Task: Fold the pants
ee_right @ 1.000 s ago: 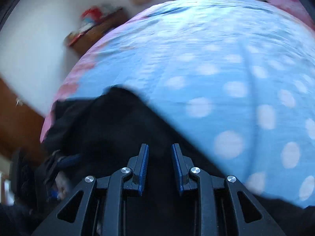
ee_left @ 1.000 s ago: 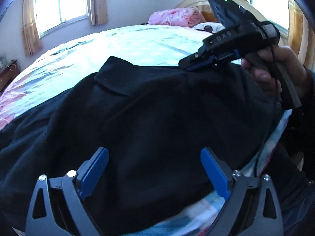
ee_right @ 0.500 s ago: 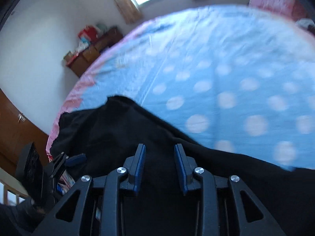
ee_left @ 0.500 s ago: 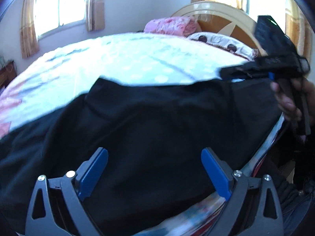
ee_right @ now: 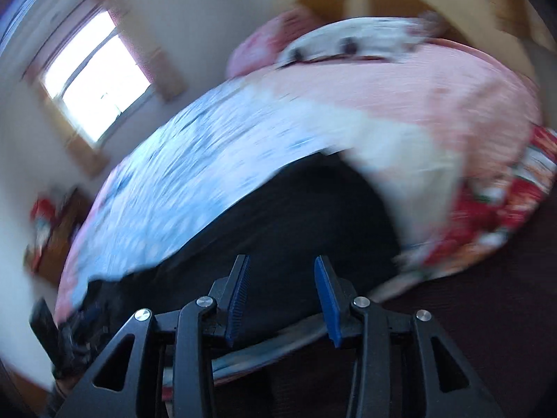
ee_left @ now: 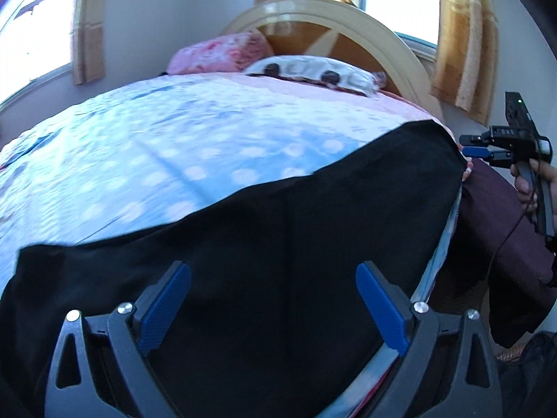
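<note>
Left wrist view: the black pants (ee_left: 278, 261) lie spread flat along the near side of the bed (ee_left: 174, 146), from the foot end up to a corner close to the headboard (ee_left: 348, 17).
Left gripper: the left gripper (ee_left: 273, 306) hangs over the middle of the cloth with its blue fingers (ee_left: 167, 303) spread wide; nothing is between them. I judge it waits there to take the cloth for the fold.
Right gripper: the right gripper (ee_left: 468, 146) is just beside the far corner of the pants, off the side of the bed. In the right wrist view its fingers (ee_right: 236, 299) stand apart with no cloth between them (ee_right: 282, 299), so I judge it has no hold on the corner.
Why the pants lie so: stretched long and smooth, so they can be folded evenly.
Edges: the far long edge runs as a clean slanted line on the dotted blue sheet. The near long edge sits at the rim of the mattress, where the sheet hangs down.
Open room: much free sheet lies beyond the pants toward the window (ee_left: 31, 35), good for carrying a fold across. On the near side there is only the drop to the floor.
Unclear: the right wrist view is blurred, so fine wrinkles cannot be judged there.
</note>
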